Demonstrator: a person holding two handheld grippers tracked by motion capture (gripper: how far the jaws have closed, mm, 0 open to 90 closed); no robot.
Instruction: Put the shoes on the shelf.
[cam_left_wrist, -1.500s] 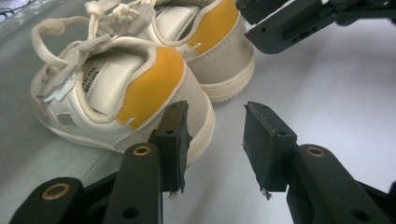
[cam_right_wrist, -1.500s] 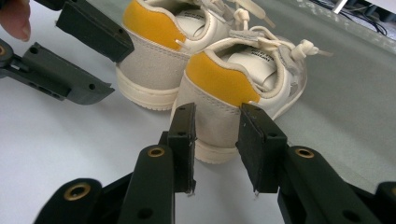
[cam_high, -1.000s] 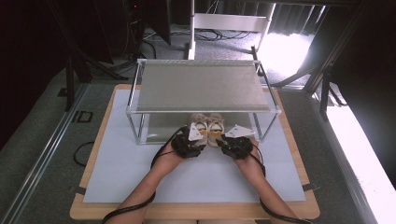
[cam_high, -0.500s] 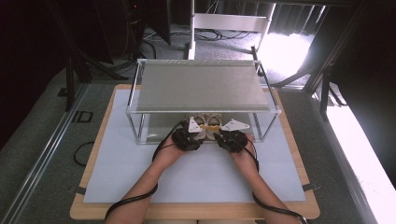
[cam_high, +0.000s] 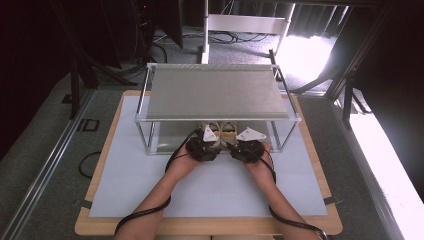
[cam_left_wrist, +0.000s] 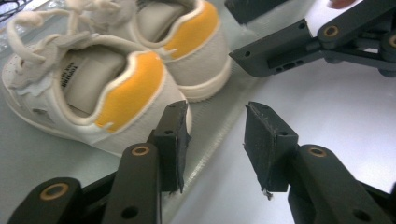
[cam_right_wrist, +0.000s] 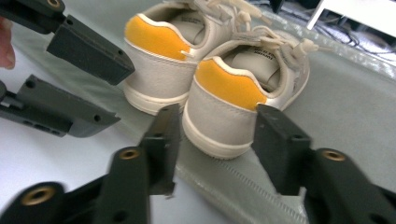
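White paper covers the wooden table (cam_high: 100, 220), and a metal rack (cam_high: 215, 92) stands on it. From high up, both hands reach under the rack. The left gripper (cam_high: 202, 145) and right gripper (cam_high: 248, 147) sit side by side, with two small shoes (cam_high: 220, 132) just past them.

From the left gripper view, its jaws are open and hold nothing. The near shoe (cam_left_wrist: 93, 93) is just ahead, left of the jaws.

From the right gripper view, the open jaws hold nothing. A yellow heel (cam_right_wrist: 229, 86) sits between them, not touched.
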